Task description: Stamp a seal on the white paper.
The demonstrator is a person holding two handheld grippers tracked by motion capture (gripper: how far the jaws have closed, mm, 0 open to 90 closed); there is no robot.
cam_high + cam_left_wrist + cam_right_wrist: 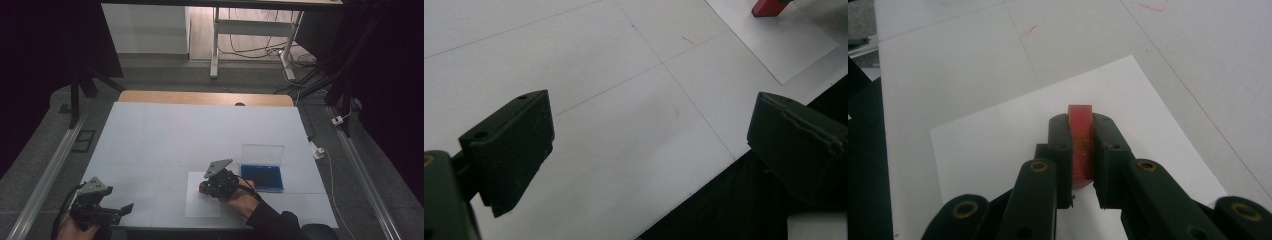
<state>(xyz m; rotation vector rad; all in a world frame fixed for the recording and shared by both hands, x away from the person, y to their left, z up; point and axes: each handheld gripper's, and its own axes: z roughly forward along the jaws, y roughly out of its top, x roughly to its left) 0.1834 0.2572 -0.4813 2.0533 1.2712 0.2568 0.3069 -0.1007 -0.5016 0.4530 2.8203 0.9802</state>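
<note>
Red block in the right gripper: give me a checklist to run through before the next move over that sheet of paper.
1. Grip: right gripper shut on the red block, seated between both pads: ok.
2. Block over the sheet of paper: ok.
3. Block touching the paper: cannot tell.
4. Blue case with its clear lid raised, apart from the gripper: ok.
5. Left gripper open, holding nothing, off by the table's near edge: ok.
</note>
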